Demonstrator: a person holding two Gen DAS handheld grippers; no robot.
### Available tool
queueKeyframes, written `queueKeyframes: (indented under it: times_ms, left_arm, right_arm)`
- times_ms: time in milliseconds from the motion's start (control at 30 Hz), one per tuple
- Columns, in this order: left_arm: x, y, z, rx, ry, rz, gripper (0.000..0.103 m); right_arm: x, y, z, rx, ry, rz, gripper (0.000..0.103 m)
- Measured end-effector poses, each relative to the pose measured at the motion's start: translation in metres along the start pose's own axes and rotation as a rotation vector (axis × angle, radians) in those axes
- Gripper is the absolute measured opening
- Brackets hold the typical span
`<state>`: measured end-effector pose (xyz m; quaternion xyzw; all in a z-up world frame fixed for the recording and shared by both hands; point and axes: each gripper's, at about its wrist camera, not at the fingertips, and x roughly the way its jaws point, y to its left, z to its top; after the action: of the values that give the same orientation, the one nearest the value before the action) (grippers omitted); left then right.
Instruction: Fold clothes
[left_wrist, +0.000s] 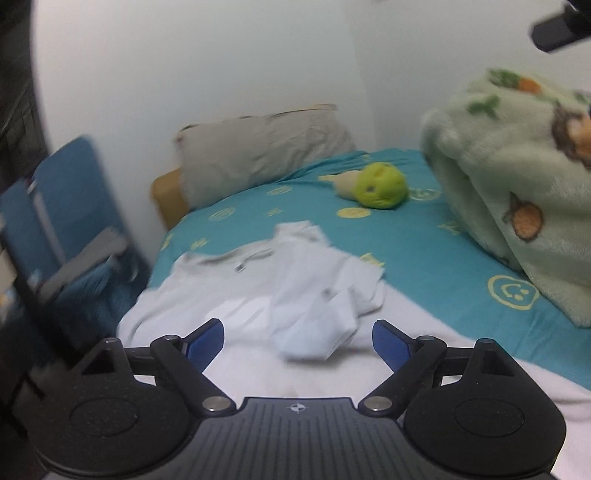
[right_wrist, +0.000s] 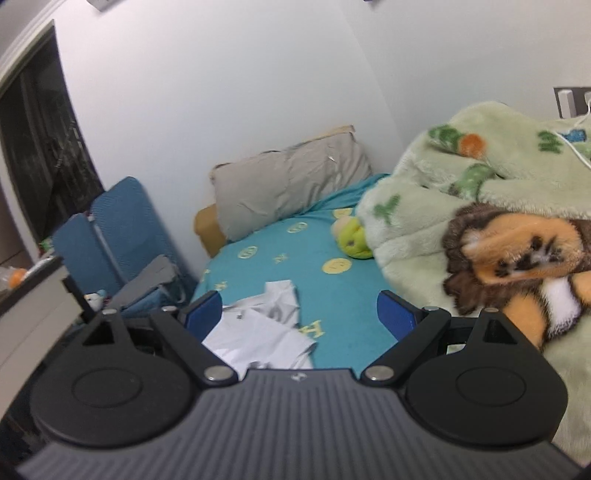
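A crumpled white garment with a drawstring (left_wrist: 280, 284) lies on the teal bed sheet (left_wrist: 417, 258), near the bed's left edge. My left gripper (left_wrist: 298, 341) is open and empty, hovering just above the near part of the garment. In the right wrist view the same garment (right_wrist: 266, 328) lies below and left of centre. My right gripper (right_wrist: 300, 315) is open and empty, held higher above the bed, with the garment under its left finger (right_wrist: 203, 312).
A grey pillow (left_wrist: 262, 155) leans on the wall at the head of the bed. A green plush toy (left_wrist: 380, 186) lies on the sheet. A bulky green fleece blanket (left_wrist: 517, 192) fills the right side, with a lion plush (right_wrist: 517, 258) on it. Blue folded chairs (left_wrist: 66, 206) stand left of the bed.
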<state>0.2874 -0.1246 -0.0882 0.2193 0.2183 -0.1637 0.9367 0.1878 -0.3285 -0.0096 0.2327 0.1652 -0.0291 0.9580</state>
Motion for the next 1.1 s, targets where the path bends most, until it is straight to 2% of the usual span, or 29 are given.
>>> queueKeyframes:
  times_ms: [100, 200, 300, 400, 500, 533, 567, 767, 833, 900, 967, 1033, 1100]
  left_arm:
    - [0.047, -0.027, 0.022, 0.111, 0.019, -0.033, 0.082]
    - [0.092, -0.043, 0.037, 0.128, 0.054, -0.069, 0.078]
    - [0.130, -0.054, 0.039, 0.158, 0.085, -0.058, 0.071]
    - [0.158, -0.056, 0.035, 0.160, 0.130, -0.048, 0.053]
    - [0.162, -0.045, 0.031, 0.101, 0.123, -0.078, 0.032]
    - [0.161, -0.039, 0.031, 0.072, 0.119, -0.093, 0.017]
    - [0.158, -0.031, 0.031, 0.026, 0.113, -0.112, 0.010]
    - [0.123, 0.044, 0.047, -0.330, -0.006, -0.237, 0.005]
    - [0.115, 0.073, 0.054, -0.418, -0.035, -0.245, 0.005]
    - [0.112, 0.109, 0.061, -0.518, -0.059, -0.211, 0.004]
    - [0.120, 0.148, 0.065, -0.622, -0.051, -0.150, 0.004]
    - [0.136, 0.183, 0.064, -0.711, -0.006, -0.069, 0.004]
    - [0.158, 0.209, 0.053, -0.771, 0.072, 0.013, 0.004]
  right_arm:
    - [0.020, -0.016, -0.002, 0.065, 0.041, 0.033, 0.092]
    - [0.035, -0.028, -0.001, 0.113, 0.050, 0.038, 0.092]
    - [0.048, -0.039, -0.001, 0.144, 0.050, 0.031, 0.092]
    - [0.058, -0.050, -0.004, 0.169, 0.036, -0.002, 0.092]
    - [0.059, -0.051, -0.003, 0.139, -0.046, -0.054, 0.092]
    - [0.060, -0.050, -0.002, 0.133, -0.070, -0.064, 0.092]
    - [0.059, -0.049, -0.001, 0.131, -0.088, -0.067, 0.092]
    - [0.054, -0.044, -0.002, 0.140, -0.095, -0.064, 0.092]
    - [0.052, -0.042, -0.001, 0.144, -0.091, -0.063, 0.092]
    - [0.051, -0.038, -0.002, 0.138, -0.082, -0.058, 0.092]
    - [0.051, -0.032, -0.004, 0.117, -0.072, -0.058, 0.092]
    - [0.052, -0.026, -0.005, 0.096, -0.062, -0.056, 0.092]
    - [0.055, -0.023, -0.006, 0.082, -0.056, -0.053, 0.092]
